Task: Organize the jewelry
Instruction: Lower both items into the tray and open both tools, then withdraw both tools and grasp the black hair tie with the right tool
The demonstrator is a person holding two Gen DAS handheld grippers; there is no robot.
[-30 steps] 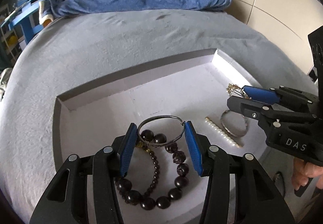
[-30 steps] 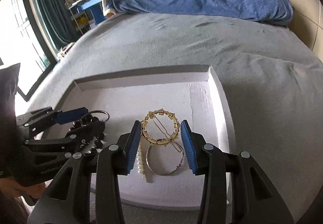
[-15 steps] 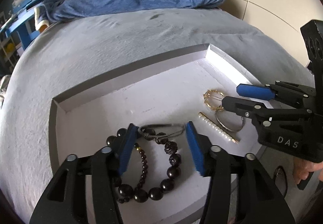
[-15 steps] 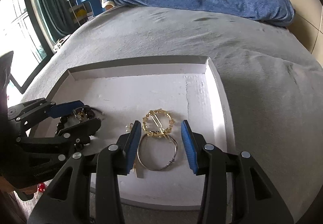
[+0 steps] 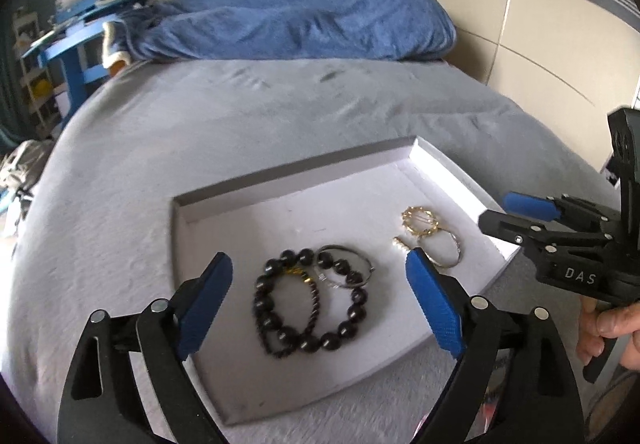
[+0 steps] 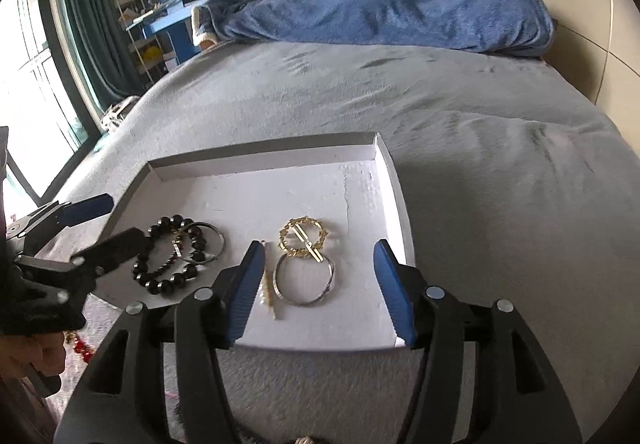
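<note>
A shallow white tray [image 5: 280, 200] [image 6: 360, 180] lies on the grey bed. In it lie a black bead bracelet [image 5: 304, 340] [image 6: 160, 284], a thin dark beaded strand, and a silver bangle [image 5: 362, 264] [image 6: 218, 240] resting on the beads. To the right lie a gold round hair clip [image 5: 420, 220] [image 6: 302, 238], a silver bangle [image 5: 454, 252] [image 6: 304, 284] and a pearl bar clip [image 5: 400, 242] [image 6: 270, 296]. My left gripper [image 5: 320, 300] [image 6: 104, 220] is open and empty above the tray's near edge. My right gripper [image 6: 320, 292] [image 5: 500, 212] is open and empty.
A blue blanket [image 5: 300, 24] [image 6: 400, 4] lies at the head of the bed. A blue desk with books [image 5: 88, 44] stands at the back left. A window with curtains [image 6: 60, 64] is at the left. Red items [image 6: 80, 344] lie below the tray's left edge.
Both grippers let go of their pieces, the left the silver bangle, the right the gold hair clip, opened wide and pulled back and up from the tray.
</note>
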